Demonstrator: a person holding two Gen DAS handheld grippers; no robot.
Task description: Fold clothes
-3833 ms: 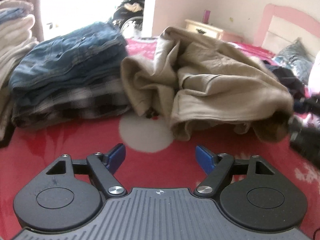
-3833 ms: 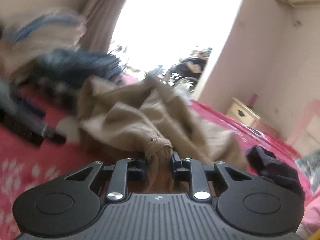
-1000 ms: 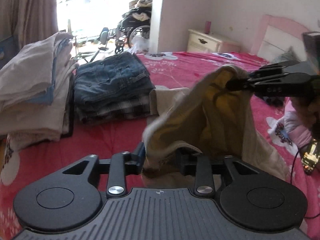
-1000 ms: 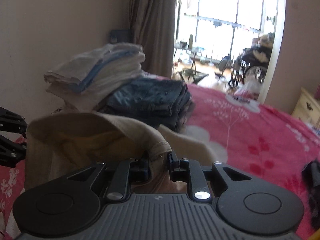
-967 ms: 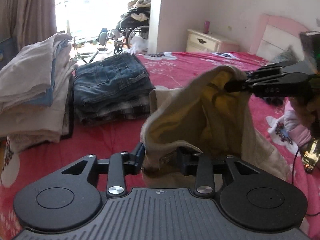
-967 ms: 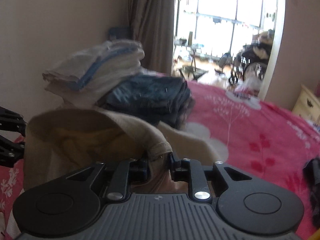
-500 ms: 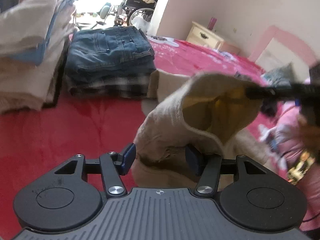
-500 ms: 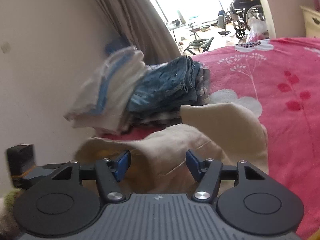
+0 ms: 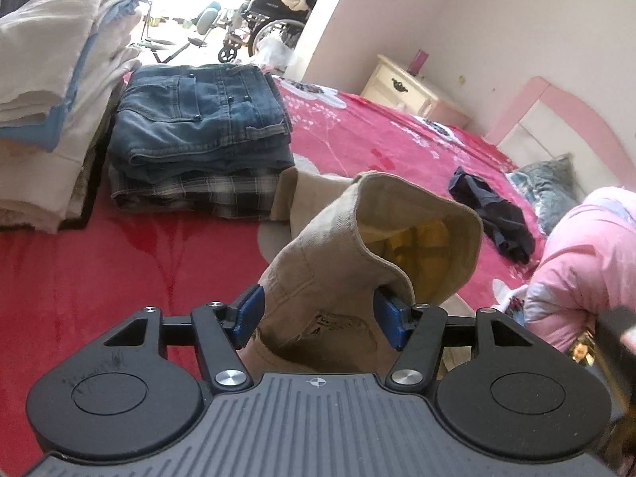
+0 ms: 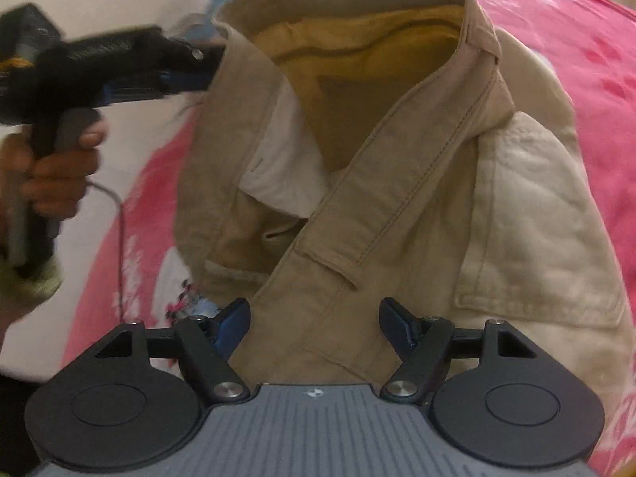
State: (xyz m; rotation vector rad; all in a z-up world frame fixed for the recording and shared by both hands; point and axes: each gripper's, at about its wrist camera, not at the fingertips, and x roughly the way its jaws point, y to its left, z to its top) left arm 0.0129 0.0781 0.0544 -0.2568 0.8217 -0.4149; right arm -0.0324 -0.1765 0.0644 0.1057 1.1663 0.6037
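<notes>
In the left wrist view, bare red bedspread [image 9: 131, 262] lies open to the left of the khaki trousers [image 9: 342, 262], with stacked jeans [image 9: 198, 127] beyond; the left gripper [image 9: 318, 318] has just been opening, cloth loose between its spread jaws. In the right wrist view, the right gripper [image 10: 314, 324], also just opening, straddles the crumpled waistband unpinched.

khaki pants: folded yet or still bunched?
Still bunched. The khaki pants lie in a rumpled heap on the red bedspread, waistband gaping, yellow lining showing; not flat like the folded jeans.
</notes>
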